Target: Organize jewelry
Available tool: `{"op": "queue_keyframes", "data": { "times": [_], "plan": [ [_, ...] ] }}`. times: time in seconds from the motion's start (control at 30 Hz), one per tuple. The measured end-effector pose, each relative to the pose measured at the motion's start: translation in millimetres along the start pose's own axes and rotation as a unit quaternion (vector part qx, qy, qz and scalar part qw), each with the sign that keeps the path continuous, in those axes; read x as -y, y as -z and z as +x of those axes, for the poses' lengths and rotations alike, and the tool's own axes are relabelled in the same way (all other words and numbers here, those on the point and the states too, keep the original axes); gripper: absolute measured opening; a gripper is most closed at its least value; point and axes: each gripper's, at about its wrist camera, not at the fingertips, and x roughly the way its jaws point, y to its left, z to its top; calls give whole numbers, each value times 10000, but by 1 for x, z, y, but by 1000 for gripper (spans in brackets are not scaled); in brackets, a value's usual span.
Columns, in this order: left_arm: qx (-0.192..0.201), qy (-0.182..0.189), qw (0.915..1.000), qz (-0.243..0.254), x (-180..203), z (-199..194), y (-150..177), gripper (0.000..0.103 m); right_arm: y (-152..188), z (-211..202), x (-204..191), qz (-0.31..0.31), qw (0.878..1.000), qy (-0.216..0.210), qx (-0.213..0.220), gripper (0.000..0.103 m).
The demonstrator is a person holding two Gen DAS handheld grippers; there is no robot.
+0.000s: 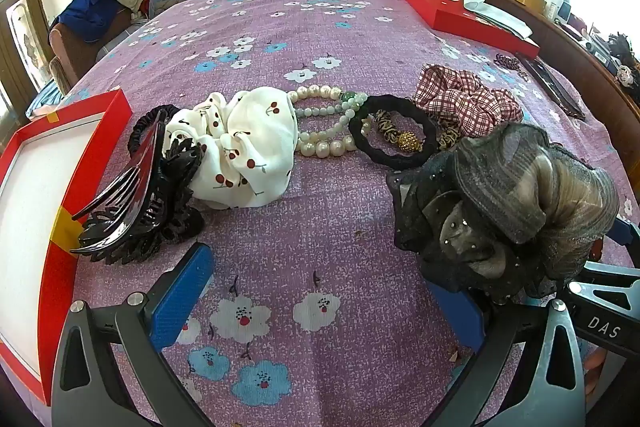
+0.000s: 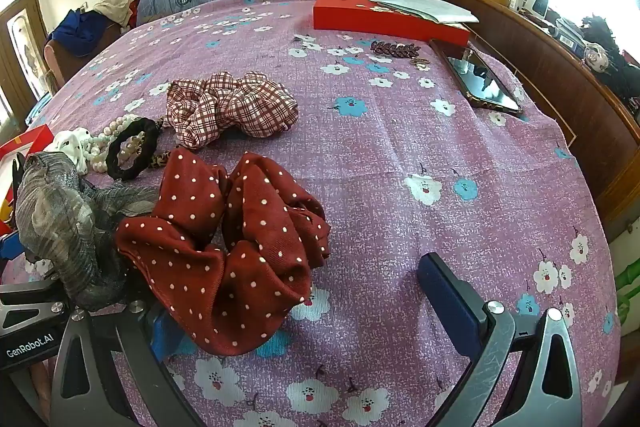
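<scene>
My left gripper [image 1: 320, 307] is open above the purple floral bedspread [image 1: 320, 227], with nothing between its blue pads. A grey gauze hair piece [image 1: 508, 211] drapes over its right finger. Ahead lie a black hair claw [image 1: 132, 203], a white cherry-print scrunchie [image 1: 236, 147], pearl and jade bracelets [image 1: 324, 123], a black hair tie [image 1: 394, 133] and a plaid scrunchie [image 1: 464, 103]. My right gripper [image 2: 312, 315] is also open. A red polka-dot scrunchie [image 2: 228, 247] lies loose over its left finger and partly between the jaws.
An open red box with a white inside [image 1: 24, 207] sits at the left edge. A shut red box [image 2: 384, 19], a brown hair clip [image 2: 394, 49] and a phone [image 2: 480, 83] lie at the far right. A wooden bed rail [image 2: 580, 99] runs along the right side.
</scene>
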Motion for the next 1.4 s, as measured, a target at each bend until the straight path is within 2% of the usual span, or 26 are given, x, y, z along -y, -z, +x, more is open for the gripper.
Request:
{"op": "queue_keyframes", "data": {
  "times": [0.9,1.17,1.33,1.4],
  "plan": [
    [-4,-9,10000,6,0,0,0,103,5,-5,5,-1,10000,-8,-1,103],
    [-31,63,9999,86,-2,-4,2,103,1,-6,5,-28,9998,-26,-189,103],
    [403,253,9989,7,-17,-49,14,103,8,-12,8,-17,9995,-17,-299,102],
    [629,282,9976,-9,-24,-70,18,103,17,-30,8,77,9999,-2,-118,102]
  ]
}}
